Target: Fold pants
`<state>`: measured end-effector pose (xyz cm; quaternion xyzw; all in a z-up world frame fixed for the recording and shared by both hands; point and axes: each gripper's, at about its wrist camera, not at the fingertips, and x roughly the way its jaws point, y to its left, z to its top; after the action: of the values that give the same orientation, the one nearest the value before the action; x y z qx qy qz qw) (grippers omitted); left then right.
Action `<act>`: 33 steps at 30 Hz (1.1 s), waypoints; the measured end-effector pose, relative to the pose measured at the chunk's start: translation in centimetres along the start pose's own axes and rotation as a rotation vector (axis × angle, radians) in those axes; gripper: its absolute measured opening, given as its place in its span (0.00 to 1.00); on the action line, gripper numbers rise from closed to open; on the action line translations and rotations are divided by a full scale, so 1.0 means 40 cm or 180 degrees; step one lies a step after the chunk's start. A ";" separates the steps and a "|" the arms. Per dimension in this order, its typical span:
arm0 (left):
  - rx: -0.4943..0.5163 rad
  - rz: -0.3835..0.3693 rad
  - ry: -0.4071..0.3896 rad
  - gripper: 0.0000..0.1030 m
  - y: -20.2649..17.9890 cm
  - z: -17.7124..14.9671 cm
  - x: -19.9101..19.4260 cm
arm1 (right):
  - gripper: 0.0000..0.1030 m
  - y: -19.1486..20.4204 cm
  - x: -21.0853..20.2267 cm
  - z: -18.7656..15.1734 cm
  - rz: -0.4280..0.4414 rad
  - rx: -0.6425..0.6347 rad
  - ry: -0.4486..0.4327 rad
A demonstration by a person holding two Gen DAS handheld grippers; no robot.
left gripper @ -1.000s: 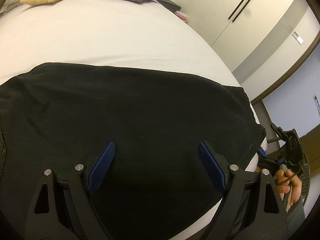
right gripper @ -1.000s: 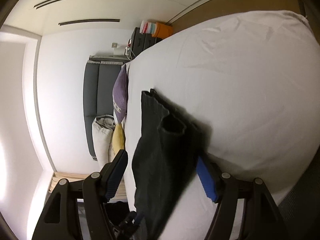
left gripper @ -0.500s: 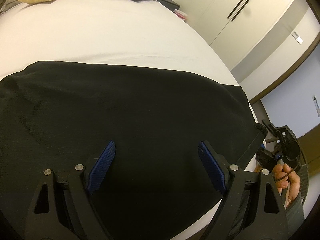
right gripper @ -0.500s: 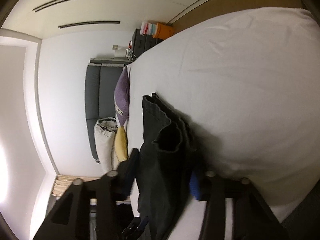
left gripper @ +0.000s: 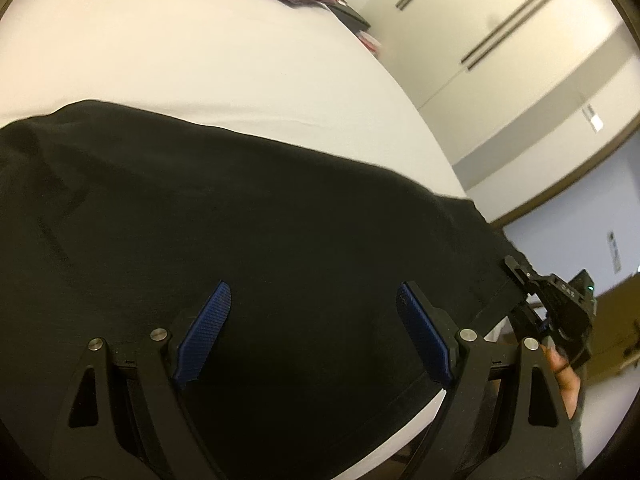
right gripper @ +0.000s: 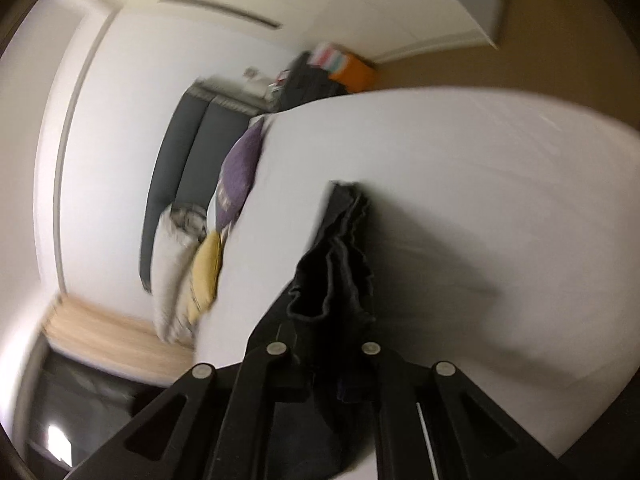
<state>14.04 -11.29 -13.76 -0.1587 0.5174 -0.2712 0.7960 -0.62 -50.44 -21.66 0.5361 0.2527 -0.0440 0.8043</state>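
Both grippers work the pants (left gripper: 260, 240) on the bed (left gripper: 200, 52): right gripper (right gripper: 324, 364) has just been closing, pinching their edge; left gripper (left gripper: 312, 320) hovers wide, empty; folding can begin.

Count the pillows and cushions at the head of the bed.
3, all at the headboard end: a purple cushion, a yellow cushion beside it, and a white pillow against the headboard. More may be hidden behind them.
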 end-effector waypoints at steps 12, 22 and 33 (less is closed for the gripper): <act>-0.1002 -0.0633 -0.0065 0.83 0.193 -0.016 -0.085 | 0.08 0.411 0.230 -0.473 -0.0481 -0.3274 0.1155; -0.0988 -0.0756 0.0196 0.92 0.156 0.022 -0.033 | 0.08 0.419 0.179 -0.509 -0.0492 -0.3564 0.0983; -0.0871 -0.0669 0.0186 0.14 0.151 0.032 -0.085 | 0.08 0.466 0.129 -0.590 -0.0246 -0.3797 0.0978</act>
<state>15.74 -4.44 -13.94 -0.3108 0.5529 -0.2845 0.7189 1.75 -20.68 -15.38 -0.0154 0.3659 0.1535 0.9178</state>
